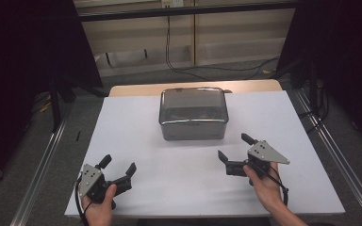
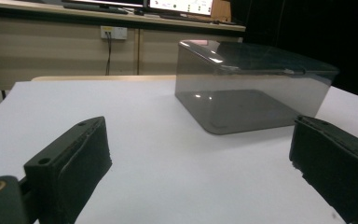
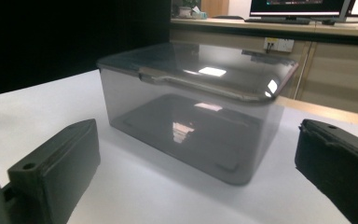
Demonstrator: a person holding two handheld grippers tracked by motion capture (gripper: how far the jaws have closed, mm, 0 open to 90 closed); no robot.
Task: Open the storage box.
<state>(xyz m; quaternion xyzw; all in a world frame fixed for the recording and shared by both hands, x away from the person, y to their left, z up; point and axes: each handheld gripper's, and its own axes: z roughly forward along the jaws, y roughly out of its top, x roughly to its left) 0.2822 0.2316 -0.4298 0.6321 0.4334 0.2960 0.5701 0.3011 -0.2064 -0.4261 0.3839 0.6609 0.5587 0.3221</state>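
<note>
A smoky grey see-through box [image 1: 193, 114] with its lid on stands in the middle of the white board [image 1: 136, 117]. The left gripper view shows the box [image 2: 251, 88] ahead to the right, and the right gripper view has the box [image 3: 191, 112] close in front. My left gripper [image 1: 118, 166] rests at the near left of the board, open, with nothing between its jaws. My right gripper [image 1: 235, 147] sits at the near right, open and holding nothing, pointing toward the box. Both are a short way from the box.
The white board lies on a wooden table [image 1: 132, 89]. Metal rails [image 1: 42, 165] run along both sides on the floor. A cable [image 1: 217, 68] trails across the floor behind. Dark curtains flank the scene.
</note>
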